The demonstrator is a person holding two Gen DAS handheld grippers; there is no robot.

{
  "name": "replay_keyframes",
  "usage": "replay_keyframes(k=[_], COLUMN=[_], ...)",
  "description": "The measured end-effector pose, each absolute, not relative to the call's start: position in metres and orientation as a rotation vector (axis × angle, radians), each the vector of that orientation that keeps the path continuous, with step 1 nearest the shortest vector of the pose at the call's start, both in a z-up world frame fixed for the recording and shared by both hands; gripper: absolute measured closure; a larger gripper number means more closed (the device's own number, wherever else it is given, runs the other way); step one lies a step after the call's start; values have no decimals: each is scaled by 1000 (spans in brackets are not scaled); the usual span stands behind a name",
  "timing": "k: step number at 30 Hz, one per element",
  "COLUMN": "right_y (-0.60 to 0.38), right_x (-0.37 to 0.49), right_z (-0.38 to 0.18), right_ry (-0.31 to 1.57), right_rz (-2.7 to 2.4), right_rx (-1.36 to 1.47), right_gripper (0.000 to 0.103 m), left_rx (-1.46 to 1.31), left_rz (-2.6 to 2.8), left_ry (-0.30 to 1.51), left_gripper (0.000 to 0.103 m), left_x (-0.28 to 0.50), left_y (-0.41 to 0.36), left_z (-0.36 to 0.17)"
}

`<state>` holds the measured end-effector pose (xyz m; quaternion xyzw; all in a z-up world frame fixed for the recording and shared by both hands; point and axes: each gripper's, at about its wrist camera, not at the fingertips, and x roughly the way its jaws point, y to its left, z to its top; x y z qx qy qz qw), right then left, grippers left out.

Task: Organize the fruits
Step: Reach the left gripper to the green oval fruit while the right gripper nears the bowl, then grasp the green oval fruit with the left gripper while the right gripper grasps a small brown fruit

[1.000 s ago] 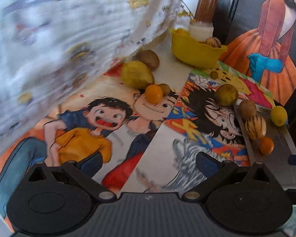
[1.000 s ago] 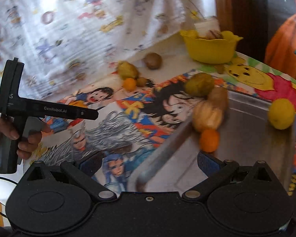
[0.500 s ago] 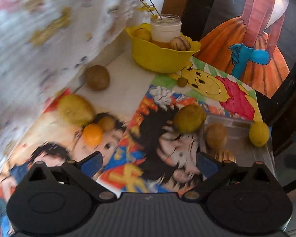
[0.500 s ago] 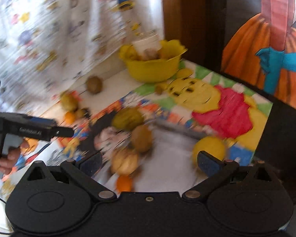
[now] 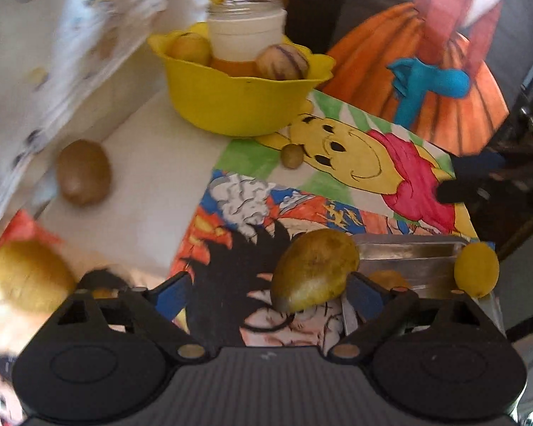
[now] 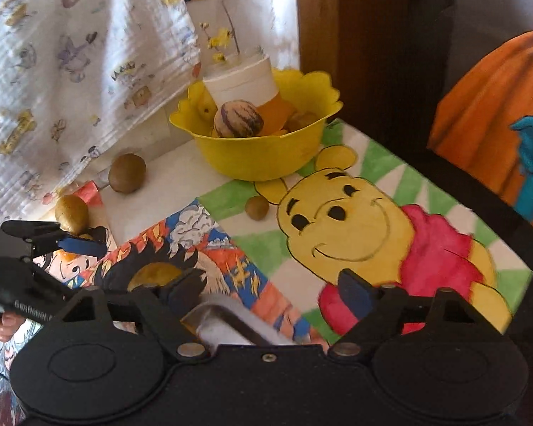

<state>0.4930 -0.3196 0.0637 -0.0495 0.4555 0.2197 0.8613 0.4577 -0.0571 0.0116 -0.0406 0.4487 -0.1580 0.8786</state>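
Observation:
In the left wrist view my left gripper [image 5: 268, 291] has its jaws closing around a yellow-green mango [image 5: 314, 269]. The mango lies on the drawings close to the right-hand finger, and no pad clearly presses on it. Behind stands a yellow bowl [image 5: 238, 106] holding a striped fruit [image 5: 282, 62] and a jar [image 5: 247, 35]. A lemon [image 5: 476, 269] rests on the metal tray [image 5: 408, 252]. My right gripper [image 6: 270, 289] is closing with nothing between its fingers, above the tray's corner [image 6: 224, 316]. The mango [image 6: 156, 273] is half hidden there.
A brown kiwi [image 6: 128, 177], a yellow fruit [image 6: 71, 213] and a small brown fruit [image 6: 257, 207] lie loose on the drawing-covered table. A patterned cloth [image 6: 71, 53] hangs at the back left. The table's dark edge [image 6: 497, 220] runs along the right, with a wooden post behind the bowl.
Both views have swept toward the yellow bowl, which is now nearer. The mango has come between my left gripper's fingers. Both pairs of jaws stand narrower than before.

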Motion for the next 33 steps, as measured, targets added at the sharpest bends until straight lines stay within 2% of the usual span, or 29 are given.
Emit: replay_keyframes(k=[5, 10, 16, 20, 29, 33], right_y=[-305, -286, -269, -264, -259, -260], right_x=[527, 551, 571, 579, 589, 591], right_z=[41, 25, 13, 5, -10, -13], right_ry=[979, 970, 973, 977, 987, 990], right_rz=[481, 513, 537, 537, 542, 541], right_rx=[-113, -138, -132, -136, -139, -137], right_gripper=[29, 41, 50, 54, 63, 71], left_rx=[-5, 61, 84, 71, 8, -19], left_rz=[-449, -529, -581, -594, -584, -567], left_ry=[931, 918, 913, 919, 922, 924], left_gripper=[9, 16, 22, 32, 46, 46], left_x=[469, 472, 475, 476, 479, 480], left_y=[-63, -72, -77, -79, -86, -87], left_z=[9, 7, 6, 6, 2, 2])
